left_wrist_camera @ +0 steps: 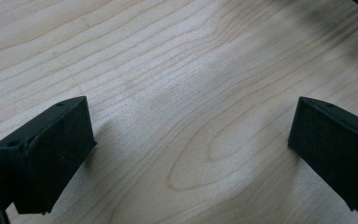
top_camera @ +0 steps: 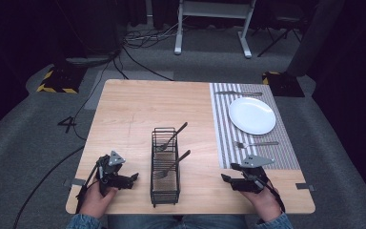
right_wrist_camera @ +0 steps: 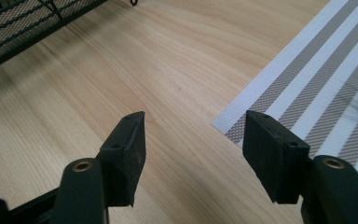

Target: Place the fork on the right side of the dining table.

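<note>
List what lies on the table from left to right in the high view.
left gripper → wire caddy holding two forks → right gripper → striped placemat with the white plate.

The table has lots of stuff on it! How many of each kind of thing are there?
Forks: 3, two in the basket, one on the mat
Knife: 1
Plate: 1
Wire basket: 1
Striped mat: 1
Total: 7
</note>
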